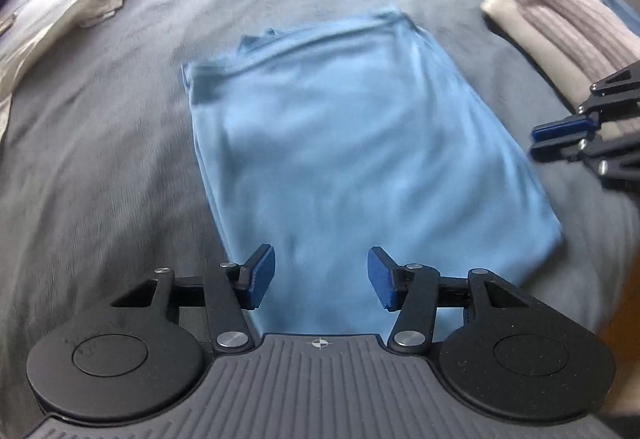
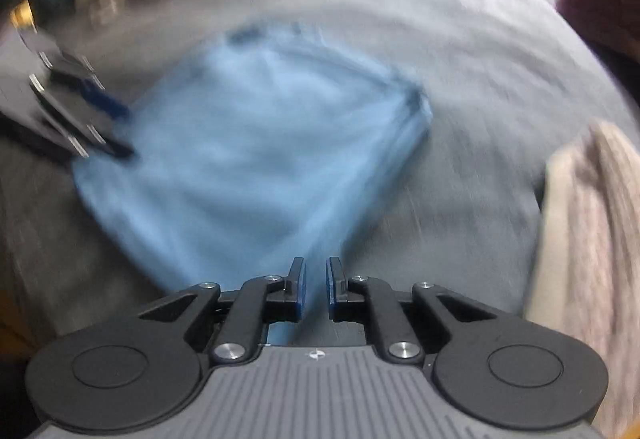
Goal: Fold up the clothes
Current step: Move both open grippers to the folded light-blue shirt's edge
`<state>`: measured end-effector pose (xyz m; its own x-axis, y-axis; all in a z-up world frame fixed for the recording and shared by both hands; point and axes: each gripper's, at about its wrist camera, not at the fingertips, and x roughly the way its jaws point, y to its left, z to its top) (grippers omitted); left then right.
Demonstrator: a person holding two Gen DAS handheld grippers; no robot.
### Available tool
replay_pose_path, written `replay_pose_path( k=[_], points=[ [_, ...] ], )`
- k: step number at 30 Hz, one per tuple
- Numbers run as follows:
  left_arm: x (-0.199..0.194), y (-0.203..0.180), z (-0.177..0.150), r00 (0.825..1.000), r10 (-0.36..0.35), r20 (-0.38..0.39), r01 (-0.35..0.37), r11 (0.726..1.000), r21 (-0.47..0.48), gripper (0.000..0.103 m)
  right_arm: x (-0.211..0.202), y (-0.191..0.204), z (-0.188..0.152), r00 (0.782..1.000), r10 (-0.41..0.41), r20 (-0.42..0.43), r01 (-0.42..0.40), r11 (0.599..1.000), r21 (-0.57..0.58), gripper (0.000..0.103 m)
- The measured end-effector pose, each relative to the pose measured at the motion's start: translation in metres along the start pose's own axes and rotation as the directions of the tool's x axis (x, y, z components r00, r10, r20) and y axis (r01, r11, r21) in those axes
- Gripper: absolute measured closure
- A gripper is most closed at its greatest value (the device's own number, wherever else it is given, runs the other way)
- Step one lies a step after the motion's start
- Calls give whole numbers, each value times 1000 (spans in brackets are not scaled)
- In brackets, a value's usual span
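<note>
The blue shirt (image 1: 352, 143) lies folded flat on the gray bed (image 1: 100, 159) — soft, light, floppy. Grab a corner. The left gripper (image 1: 322, 275) is half open and empty; the right gripper (image 2: 316, 289) is nearly shut, holding nothing.

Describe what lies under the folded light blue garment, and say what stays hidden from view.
The folded light blue garment lies flat on a grey bed cover, which shows all around its edges. The cover directly beneath it, and the garment's own inner folded layers, are hidden, so anything tucked inside cannot be seen.
</note>
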<state>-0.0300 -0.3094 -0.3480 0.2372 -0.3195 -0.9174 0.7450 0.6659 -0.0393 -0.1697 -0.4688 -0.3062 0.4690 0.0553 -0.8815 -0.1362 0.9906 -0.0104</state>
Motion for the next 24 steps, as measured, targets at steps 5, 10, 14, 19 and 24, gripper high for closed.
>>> replay_pose_path(
  k=[5, 10, 14, 19, 24],
  points=[
    [31, 3, 18, 990, 81, -115, -90, 993, -74, 50, 49, 0, 23, 998, 68, 0, -68, 998, 12, 93],
    [33, 5, 23, 984, 87, -154, -108, 986, -131, 49, 38, -27, 9, 996, -52, -72, 54, 998, 24, 94],
    [36, 3, 26, 979, 99, -176, -124, 983, -138, 49, 18, -44, 23, 997, -72, -6, 73, 994, 78, 91],
    [38, 0, 29, 974, 117, -193, -144, 981, -130, 49, 44, -29, 51, 998, 19, 64, -23, 998, 67, 91],
    [39, 2, 28, 973, 118, -197, -145, 981, -129, 48, 68, -59, 39, 999, -31, -15, 32, 988, 150, 96]
  ],
)
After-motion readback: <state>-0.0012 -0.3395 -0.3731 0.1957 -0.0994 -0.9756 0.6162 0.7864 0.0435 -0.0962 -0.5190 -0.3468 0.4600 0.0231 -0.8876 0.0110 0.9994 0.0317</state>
